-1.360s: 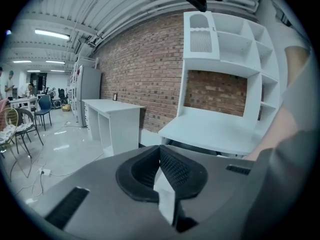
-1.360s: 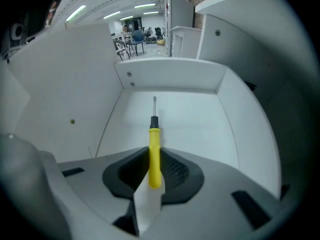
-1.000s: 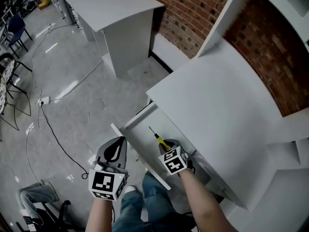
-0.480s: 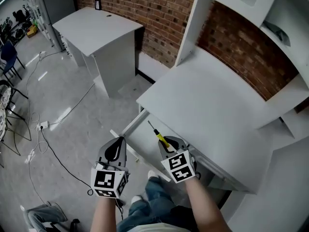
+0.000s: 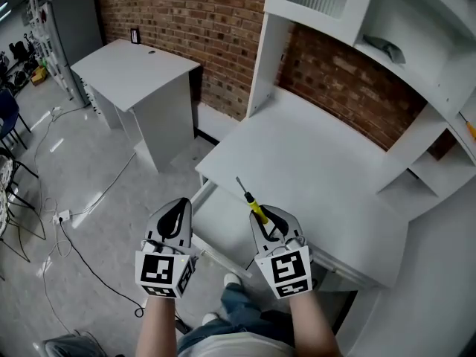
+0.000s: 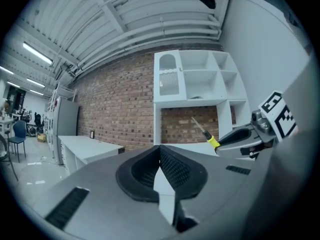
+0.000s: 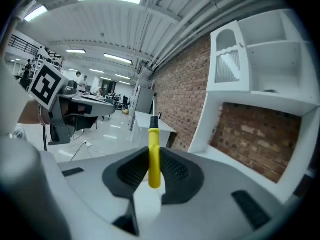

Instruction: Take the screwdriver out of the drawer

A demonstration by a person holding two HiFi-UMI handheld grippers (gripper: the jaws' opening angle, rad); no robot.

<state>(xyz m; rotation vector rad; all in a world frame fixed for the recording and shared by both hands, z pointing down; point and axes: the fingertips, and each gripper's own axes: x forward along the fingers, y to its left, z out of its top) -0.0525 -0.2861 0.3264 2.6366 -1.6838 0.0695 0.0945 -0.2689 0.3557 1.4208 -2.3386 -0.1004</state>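
A screwdriver with a yellow handle and thin dark shaft is clamped in my right gripper. Its tip points up and away, over the front edge of the white desk. In the right gripper view the yellow handle stands upright between the two pads. The open white drawer lies below and between both grippers, under the desk top. My left gripper hovers to the drawer's left, shut with nothing in it. From the left gripper view the screwdriver shows at the right.
A white shelf unit stands on the desk against the brick wall. A second white table is at the left. Cables run across the shiny floor. A person's legs show below the drawer.
Both grippers have risen. The right one has lifted the screwdriver from inside the drawer to above the desk's front edge. The head view has tilted up toward the shelves.
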